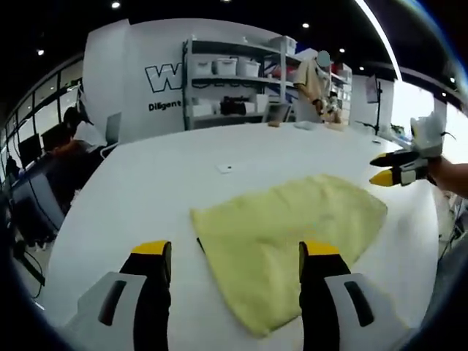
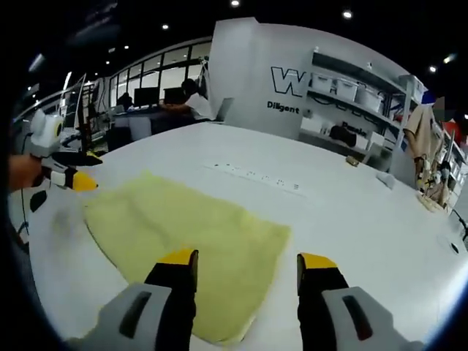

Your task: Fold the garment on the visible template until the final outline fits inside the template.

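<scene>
A pale yellow garment lies flat on the white table, folded into a rough rectangle. My left gripper stands open over its near edge, with nothing between the jaws. A short dark line shows on the table at the cloth's left edge. My right gripper hovers off the garment's far right corner, held by a hand. In the right gripper view the garment spreads ahead and to the left, and the right gripper is open above its near corner. The left gripper hangs by the cloth's far left end.
A white strip with small marks lies on the table beyond the garment. Shelves with white bins and a lettered wall stand behind the table. People sit at desks to one side. A beige garment hangs near the shelves.
</scene>
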The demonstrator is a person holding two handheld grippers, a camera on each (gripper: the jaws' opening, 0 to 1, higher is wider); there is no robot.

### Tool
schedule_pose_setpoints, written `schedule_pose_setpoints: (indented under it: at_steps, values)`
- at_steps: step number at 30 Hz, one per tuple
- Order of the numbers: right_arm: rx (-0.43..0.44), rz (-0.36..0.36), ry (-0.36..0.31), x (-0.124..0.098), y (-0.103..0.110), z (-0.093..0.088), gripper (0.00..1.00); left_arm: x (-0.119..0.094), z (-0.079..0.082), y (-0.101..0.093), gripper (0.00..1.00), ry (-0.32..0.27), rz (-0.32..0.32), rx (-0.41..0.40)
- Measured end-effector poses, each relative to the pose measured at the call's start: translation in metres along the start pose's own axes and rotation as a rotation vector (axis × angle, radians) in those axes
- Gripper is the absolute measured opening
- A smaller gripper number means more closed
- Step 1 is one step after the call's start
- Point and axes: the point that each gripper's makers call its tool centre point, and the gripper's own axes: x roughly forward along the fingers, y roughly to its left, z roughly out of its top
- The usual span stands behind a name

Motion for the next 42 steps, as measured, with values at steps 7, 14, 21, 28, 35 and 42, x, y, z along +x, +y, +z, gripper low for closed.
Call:
schedule_pose_setpoints:
  at_steps: [7, 14, 21, 28, 35, 42]
  values:
    - [-0.001, 0.005, 0.007, -0.023, 0.012, -0.013, 0.52, -0.02, -0.024, -0.018, 0.64, 0.032, -0.017, -0.014]
    - [-0.002, 0.013, 0.045, -0.041, 0.021, -0.037, 0.5, -0.033, -0.05, -0.029, 0.61, 0.083, -0.029, -0.025]
    - [-0.005, 0.021, 0.106, -0.047, 0.024, -0.067, 0.46, -0.036, -0.073, -0.03, 0.57, 0.141, -0.026, -0.02]
    - [0.005, 0.028, 0.157, -0.043, 0.022, -0.085, 0.4, -0.031, -0.078, -0.032, 0.54, 0.16, -0.031, -0.015]
    - [0.007, 0.058, 0.182, -0.034, 0.024, -0.093, 0.21, -0.025, -0.084, -0.031, 0.49, 0.18, -0.036, -0.011]
    - [0.029, 0.073, 0.188, -0.026, 0.025, -0.095, 0.15, -0.019, -0.09, -0.032, 0.43, 0.194, -0.047, -0.01]
